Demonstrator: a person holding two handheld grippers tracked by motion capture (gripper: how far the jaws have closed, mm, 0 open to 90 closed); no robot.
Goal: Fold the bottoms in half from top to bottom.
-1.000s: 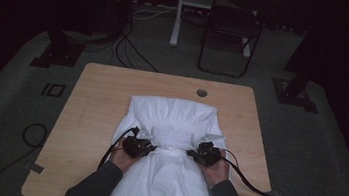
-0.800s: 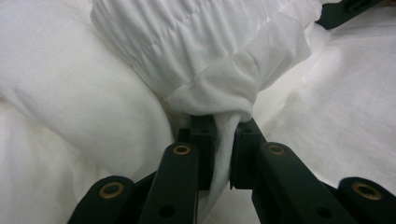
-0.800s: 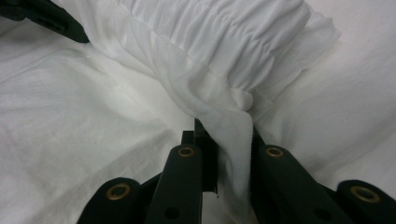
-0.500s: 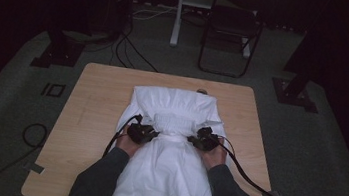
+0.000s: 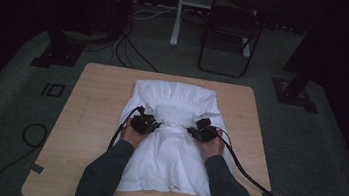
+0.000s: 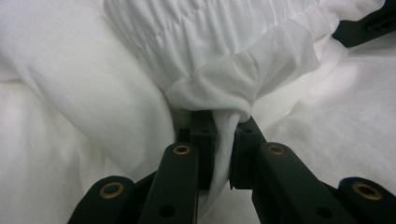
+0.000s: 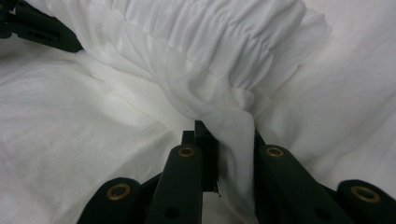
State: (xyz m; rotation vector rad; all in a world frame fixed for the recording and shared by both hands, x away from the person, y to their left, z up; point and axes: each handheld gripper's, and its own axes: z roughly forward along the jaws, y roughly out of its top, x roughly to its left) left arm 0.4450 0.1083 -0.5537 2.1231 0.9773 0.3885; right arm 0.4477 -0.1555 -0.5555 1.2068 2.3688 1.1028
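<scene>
My jaws are clamped on fabric on both sides: the left gripper [image 6: 219, 154] and right gripper [image 7: 224, 154] each pinch an end of the gathered band [image 5: 176, 114] of the white garment [image 5: 170, 153]. It lies spread mid-tabletop [image 5: 95, 113], its hem near the near edge, my hands [image 5: 130, 132] resting on it.

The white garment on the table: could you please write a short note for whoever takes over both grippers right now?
Left gripper: shut on a pinch of the garment at the left end of its gathered band.
Right gripper: shut on the band's right end.
Garment lies spread on the table, hem toward the person, the band end lifted and carried part way over the cloth.
Done: both corners gripped, fold begun.
Left: probably finish the fold, release, smooth.
</scene>
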